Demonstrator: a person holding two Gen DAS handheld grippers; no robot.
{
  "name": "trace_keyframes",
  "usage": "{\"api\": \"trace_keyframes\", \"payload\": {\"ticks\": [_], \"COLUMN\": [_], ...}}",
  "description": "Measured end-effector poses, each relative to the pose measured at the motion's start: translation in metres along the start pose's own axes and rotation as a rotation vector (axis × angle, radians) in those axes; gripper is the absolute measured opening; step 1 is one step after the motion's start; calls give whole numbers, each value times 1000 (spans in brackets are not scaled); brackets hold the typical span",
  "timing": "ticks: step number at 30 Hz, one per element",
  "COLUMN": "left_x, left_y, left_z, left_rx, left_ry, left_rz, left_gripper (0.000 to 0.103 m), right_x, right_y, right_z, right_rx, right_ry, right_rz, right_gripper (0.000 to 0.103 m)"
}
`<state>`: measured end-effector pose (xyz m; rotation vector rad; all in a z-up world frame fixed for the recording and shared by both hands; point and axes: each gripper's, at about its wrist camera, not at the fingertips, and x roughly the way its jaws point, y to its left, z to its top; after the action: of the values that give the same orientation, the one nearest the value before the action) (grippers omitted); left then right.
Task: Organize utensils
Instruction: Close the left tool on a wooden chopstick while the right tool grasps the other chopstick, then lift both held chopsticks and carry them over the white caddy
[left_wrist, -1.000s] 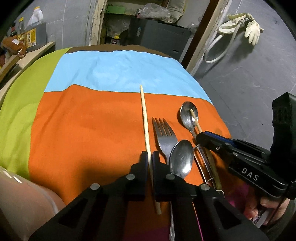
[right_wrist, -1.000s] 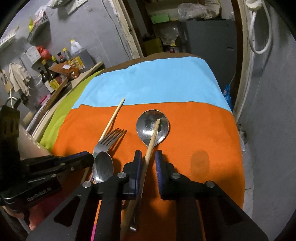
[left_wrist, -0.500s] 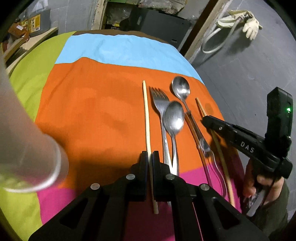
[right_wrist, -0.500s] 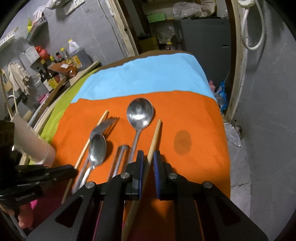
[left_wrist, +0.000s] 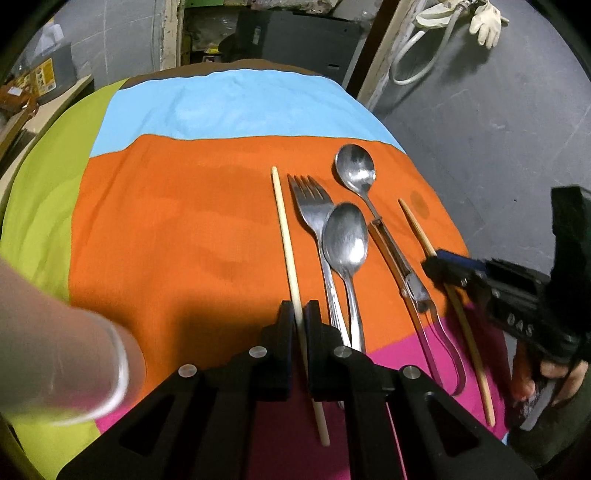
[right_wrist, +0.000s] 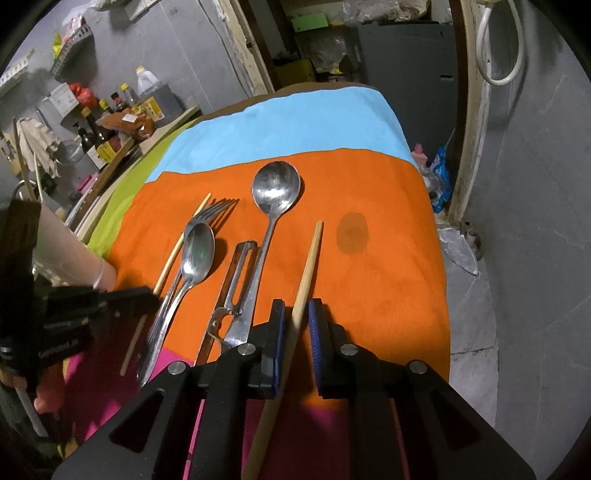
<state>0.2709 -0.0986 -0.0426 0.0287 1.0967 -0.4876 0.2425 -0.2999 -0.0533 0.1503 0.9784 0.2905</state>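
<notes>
Each tool pinches one chopstick: left tool (left_wrist: 298, 314), right tool (right_wrist: 296, 314). Bring both chopsticks together beside the fork (left_wrist: 312, 206), level.

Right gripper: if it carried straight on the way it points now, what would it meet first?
The right gripper, shut on a chopstick, points down at bare orange tablecloth. Probably only cloth lies ahead; the large spoon sits off to the left. Depth is uncertain.

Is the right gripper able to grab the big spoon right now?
Probably not yet: the right gripper is shut on a chopstick. The big spoon lies uncovered just beside it, so it would need to let go first.
</notes>
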Motion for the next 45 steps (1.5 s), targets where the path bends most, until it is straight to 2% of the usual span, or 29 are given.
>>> {"api": "trace_keyframes", "payload": {"ticks": [4, 7, 8, 10, 12, 14, 19, 22, 27, 30, 38, 45], "left_x": [7, 10, 11, 11, 8, 5, -14, -32, -65, -83, -130, -170], "left_y": [2, 6, 6, 6, 5, 5, 3, 0, -8, -9, -2, 7], "left_z": [10, 16, 18, 18, 14, 8, -9, -21, -42, -51, -54, -56], "left_rx": [1, -10, -12, -20, -33, -50, -61, -61, -41, -49, -105, -98], "left_ry": [19, 31, 35, 36, 25, 11, -58, -125, -306, -400, -632, -796], "left_rz": [5, -6, -6, 0, 7, 5, 13, -7, -7, -14, 7, 68], "left_gripper": [5, 5, 4, 3, 3, 2, 2, 2, 2, 2, 2, 2], "right_x": [1, 2, 2, 3, 3, 1, -9, -25, -53, -73, -112, -123], "right_y": [4, 9, 10, 14, 15, 12, 5, 12, 33, 52, 102, 145], "right_z": [0, 1, 1, 0, 1, 1, -7, -15, -26, -32, -34, -12], "right_rx": [2, -13, -11, -18, -10, 16, 83, 78, 21, -27, -120, -205], "right_ry": [30, 52, 53, 61, 72, 79, 32, -45, -198, -326, -619, -744], "right_rz": [3, -25, -34, -70, -70, -55, 11, 31, 32, 29, 32, 83], "right_gripper": [20, 20, 19, 10, 8, 6, 5, 5, 5, 5, 5, 4]}}
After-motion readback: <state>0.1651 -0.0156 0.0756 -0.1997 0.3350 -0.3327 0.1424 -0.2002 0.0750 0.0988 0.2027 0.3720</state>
